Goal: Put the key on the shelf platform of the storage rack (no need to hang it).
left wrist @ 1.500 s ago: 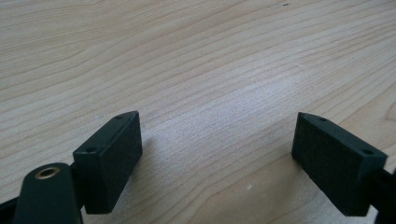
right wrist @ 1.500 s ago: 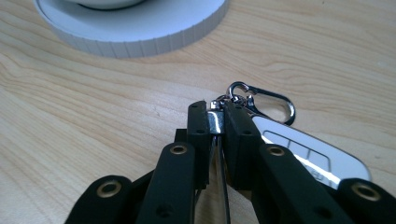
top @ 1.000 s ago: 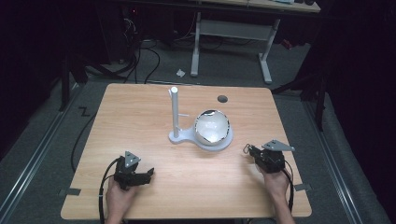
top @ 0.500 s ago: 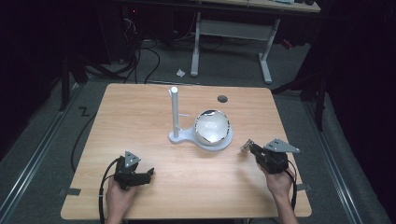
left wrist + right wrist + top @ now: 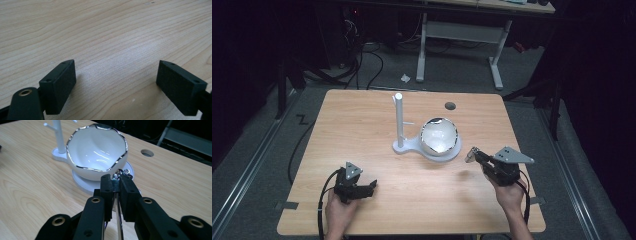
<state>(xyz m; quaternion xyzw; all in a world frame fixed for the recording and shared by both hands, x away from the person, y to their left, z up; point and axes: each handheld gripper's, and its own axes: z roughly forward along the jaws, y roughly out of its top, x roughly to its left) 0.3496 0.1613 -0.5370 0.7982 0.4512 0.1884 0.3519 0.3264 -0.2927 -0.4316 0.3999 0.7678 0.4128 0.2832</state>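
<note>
Left gripper: jaws wide, empty, low over table. Right gripper: clamped on small metal trinket, probably a chain; exact kind unclear. Likely light, limp, slippery; best pinched mid-bunch. Just beyond: bowl, glossy, likely fragile, empty, on stand base.

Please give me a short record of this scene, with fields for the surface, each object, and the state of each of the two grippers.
surface: wooden table with a round hole near its far edge
stand: white stand, upright post with a small side peg, on a flat white base
bowl: white bowl with silver wavy rim, resting on the base, empty inside
left gripper: jaws wide open, nothing between them, low over bare wood
right gripper: jaws closed on a small silvery metal item, too small to identify, close to the bowl
</note>
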